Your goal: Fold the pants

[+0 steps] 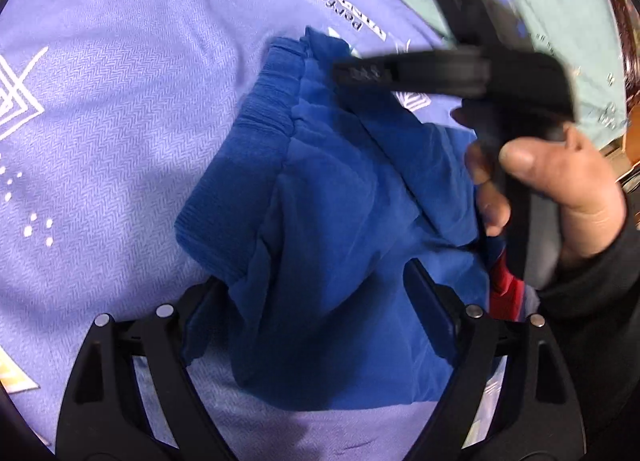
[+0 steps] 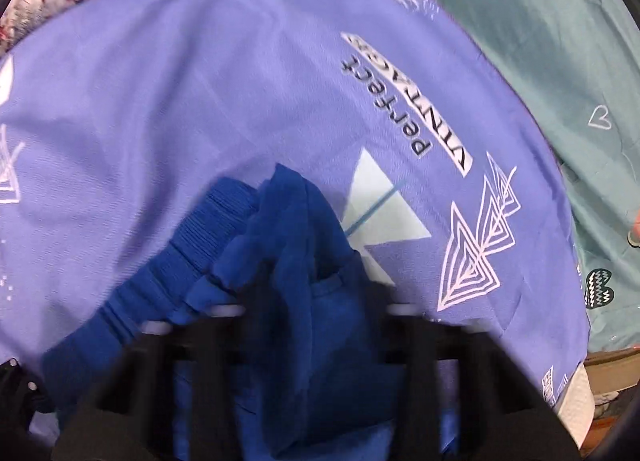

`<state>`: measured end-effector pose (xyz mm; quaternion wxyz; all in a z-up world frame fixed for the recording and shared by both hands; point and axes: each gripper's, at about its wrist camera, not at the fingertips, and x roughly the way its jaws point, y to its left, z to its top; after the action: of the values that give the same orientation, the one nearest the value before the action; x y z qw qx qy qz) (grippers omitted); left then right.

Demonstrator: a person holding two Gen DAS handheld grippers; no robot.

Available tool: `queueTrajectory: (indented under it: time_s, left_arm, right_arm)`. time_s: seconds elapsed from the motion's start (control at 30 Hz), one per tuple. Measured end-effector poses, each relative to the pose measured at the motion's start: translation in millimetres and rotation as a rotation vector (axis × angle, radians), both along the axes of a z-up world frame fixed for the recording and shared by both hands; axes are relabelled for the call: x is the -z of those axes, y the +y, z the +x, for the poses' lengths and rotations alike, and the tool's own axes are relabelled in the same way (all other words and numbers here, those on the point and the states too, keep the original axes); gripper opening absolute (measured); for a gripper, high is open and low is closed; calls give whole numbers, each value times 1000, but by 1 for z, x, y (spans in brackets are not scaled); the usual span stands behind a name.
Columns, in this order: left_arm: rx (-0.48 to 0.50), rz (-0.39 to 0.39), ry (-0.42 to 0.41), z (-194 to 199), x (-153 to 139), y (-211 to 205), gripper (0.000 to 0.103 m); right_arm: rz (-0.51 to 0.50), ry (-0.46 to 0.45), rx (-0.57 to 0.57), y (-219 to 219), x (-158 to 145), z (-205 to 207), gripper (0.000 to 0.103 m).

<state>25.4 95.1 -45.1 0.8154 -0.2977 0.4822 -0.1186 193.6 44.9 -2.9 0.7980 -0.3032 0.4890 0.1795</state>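
pants (image 1: 320, 221), crumpled blue ribbed knit, lavender bedsheet (image 1: 120, 101)

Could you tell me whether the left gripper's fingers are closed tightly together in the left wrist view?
No, the left gripper stands wide open, its fingers spread either side of the blue pants.

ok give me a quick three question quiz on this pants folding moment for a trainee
1. True or false: the blue pants lie on a lilac printed sheet.
2. Which gripper is shut on the pants? A) left gripper B) right gripper
3. Fill in: beside the lilac sheet lies a ____ coloured cloth.

Key: 1 true; 2 B; 3 teal.
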Motion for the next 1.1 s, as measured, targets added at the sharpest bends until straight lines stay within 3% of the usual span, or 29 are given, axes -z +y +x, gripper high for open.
queueTrajectory:
  time_s: [0.03,0.07,0.13,0.23,0.33,0.4,0.57,0.63,0.7,0.73,0.77,0.8,0.83,0.93,1.1]
  left_arm:
    - [-13,-16,-6,1,1,4,73]
    - [-21,-22,0,2,2,8,55]
    - [-19,-70,30,7,10,14,34]
    - [7,-106,34,13,10,15,27]
    - [13,-97,-21,13,-4,19,15]
    - [-29,-102,-64,8,-16,33,14]
    - [-180,-88,-174,-28,-64,98,14]
    - [-243,-32,-189,-43,-78,122,14]
    - [-291,66,-155,-49,-81,140,22]
    - [-324,122,-104,-49,-74,153,37]
    - [-342,155,-62,-49,-66,164,48]
    - [-360,181,-33,-51,-59,173,48]
    - [-387,221,-5,-52,-55,185,50]
    - [-412,255,-13,-49,-63,199,69]
    - [-368,299,-107,-27,-84,192,75]
  right_arm:
    - [19,8,13,-7,-2,2,7]
    - [55,2,25,-17,-10,3,7]
    - [105,-4,39,-33,-25,5,6]
    - [209,-19,40,-49,-53,8,6]
    - [277,-58,16,-53,-79,8,5]
    - [334,-67,-20,-44,-97,12,5]
    - [434,-100,-123,-9,-136,20,5]
    - [466,-107,-135,8,-143,33,6]
    - [383,-172,-89,30,-132,49,41]
    - [291,-230,-37,36,-122,56,72]
    - [206,-287,15,38,-114,60,75]
    - [168,-332,43,33,-108,61,75]
    - [169,-361,71,19,-109,60,75]
    - [274,-357,177,-62,-124,51,76]
    - [313,-344,379,-227,-118,-8,80]
